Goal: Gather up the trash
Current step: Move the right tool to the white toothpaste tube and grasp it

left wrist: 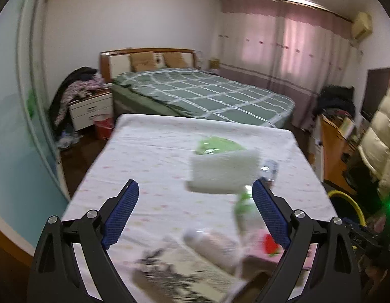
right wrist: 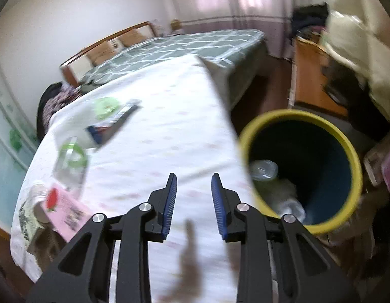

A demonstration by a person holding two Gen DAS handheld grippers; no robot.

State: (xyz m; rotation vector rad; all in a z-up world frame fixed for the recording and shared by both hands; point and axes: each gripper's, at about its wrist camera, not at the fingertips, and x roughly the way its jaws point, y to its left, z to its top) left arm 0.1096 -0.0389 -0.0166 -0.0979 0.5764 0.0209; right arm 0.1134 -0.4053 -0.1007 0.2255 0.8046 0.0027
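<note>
right wrist: yellow-rimmed bin [right wrist: 341, 136] holds crumpled clear bottles [right wrist: 264, 169].

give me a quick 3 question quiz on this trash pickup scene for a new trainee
1. True or false: the left gripper is shut on a bottle.
2. Multiple choice: the yellow-rimmed bin stands A) on the table, B) on the floor past the table's right edge, C) on the green bed.
3. Fill in: the bin already holds at least one clear plastic ____.

Key
1. False: its jaws are spread and hold nothing; the right gripper is empty too.
2. B, beside the white-covered table.
3. Bottle, lying inside near the rim.
</note>
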